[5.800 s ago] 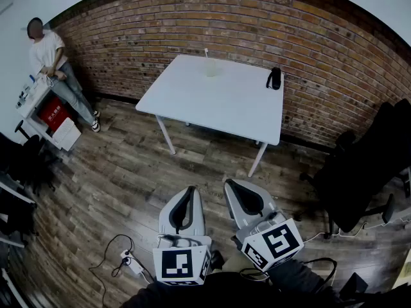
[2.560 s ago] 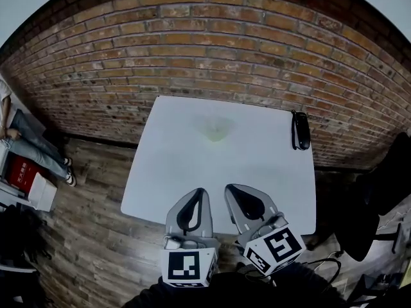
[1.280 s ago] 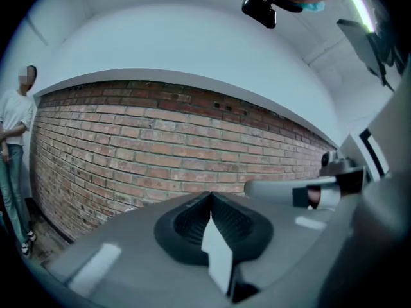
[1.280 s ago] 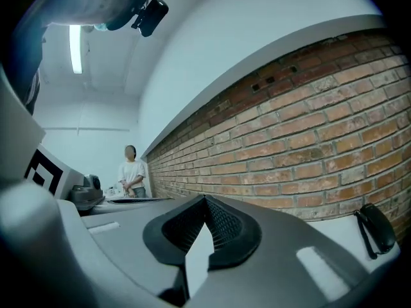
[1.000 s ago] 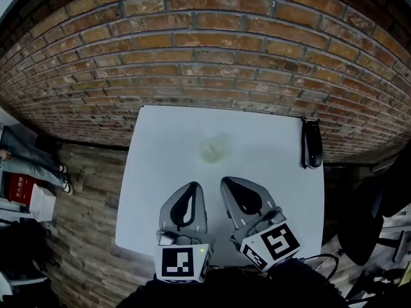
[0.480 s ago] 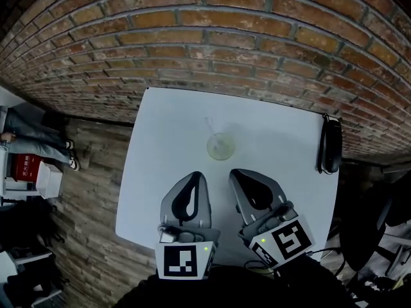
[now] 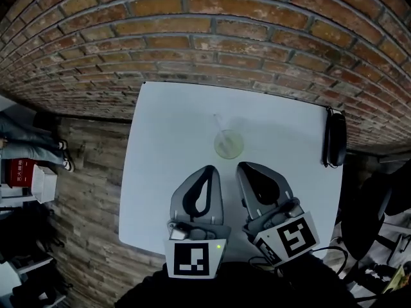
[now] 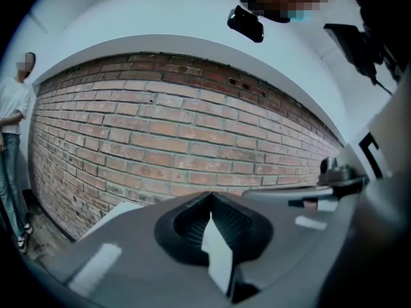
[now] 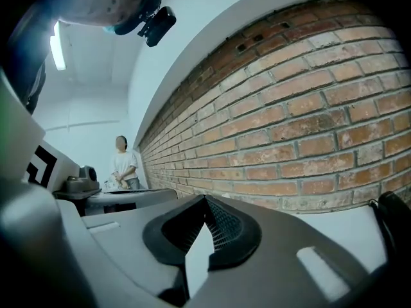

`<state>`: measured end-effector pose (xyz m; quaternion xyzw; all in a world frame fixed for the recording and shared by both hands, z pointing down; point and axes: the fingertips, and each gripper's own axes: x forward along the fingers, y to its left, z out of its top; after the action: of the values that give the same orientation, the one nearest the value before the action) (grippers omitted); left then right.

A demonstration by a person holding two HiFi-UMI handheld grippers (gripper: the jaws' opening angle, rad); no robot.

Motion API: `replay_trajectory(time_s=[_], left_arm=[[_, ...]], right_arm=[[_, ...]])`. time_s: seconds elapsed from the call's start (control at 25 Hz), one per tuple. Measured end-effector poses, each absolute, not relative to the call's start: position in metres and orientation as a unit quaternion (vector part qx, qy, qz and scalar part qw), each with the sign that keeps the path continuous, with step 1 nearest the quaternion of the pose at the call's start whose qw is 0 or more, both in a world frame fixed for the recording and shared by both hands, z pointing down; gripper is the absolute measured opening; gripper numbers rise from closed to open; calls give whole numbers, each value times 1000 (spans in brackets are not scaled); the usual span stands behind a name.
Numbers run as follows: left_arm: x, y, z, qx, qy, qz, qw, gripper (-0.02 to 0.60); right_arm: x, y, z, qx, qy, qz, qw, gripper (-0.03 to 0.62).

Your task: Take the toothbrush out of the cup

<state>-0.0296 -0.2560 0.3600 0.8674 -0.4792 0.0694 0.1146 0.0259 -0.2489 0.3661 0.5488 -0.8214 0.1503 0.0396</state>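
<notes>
approach step: left gripper (image 7: 207, 171) and right gripper (image 7: 248, 167) both closed, empty, near the cup (image 7: 228, 145); next, open one onto the toothbrush (image 7: 219, 123).

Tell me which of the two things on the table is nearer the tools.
The clear cup holding the toothbrush, just ahead of the right tool; the black case lies off at the right edge of the table.

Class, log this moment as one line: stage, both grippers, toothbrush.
stage: pre-grasp | left gripper: shut, empty | right gripper: shut, empty | toothbrush: in cup, untouched
</notes>
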Motion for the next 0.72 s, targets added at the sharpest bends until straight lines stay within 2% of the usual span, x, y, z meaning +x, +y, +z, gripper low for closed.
replay_trajectory(time_s=[0.56, 0.72], left_arm=[[-35, -296, 396, 868, -465, 74, 154, 8], [-37, -304, 409, 865, -466, 77, 171, 8]], right_arm=[[13, -296, 398, 554, -812, 169, 70, 2], [11, -305, 406, 551, -812, 175, 81, 37]])
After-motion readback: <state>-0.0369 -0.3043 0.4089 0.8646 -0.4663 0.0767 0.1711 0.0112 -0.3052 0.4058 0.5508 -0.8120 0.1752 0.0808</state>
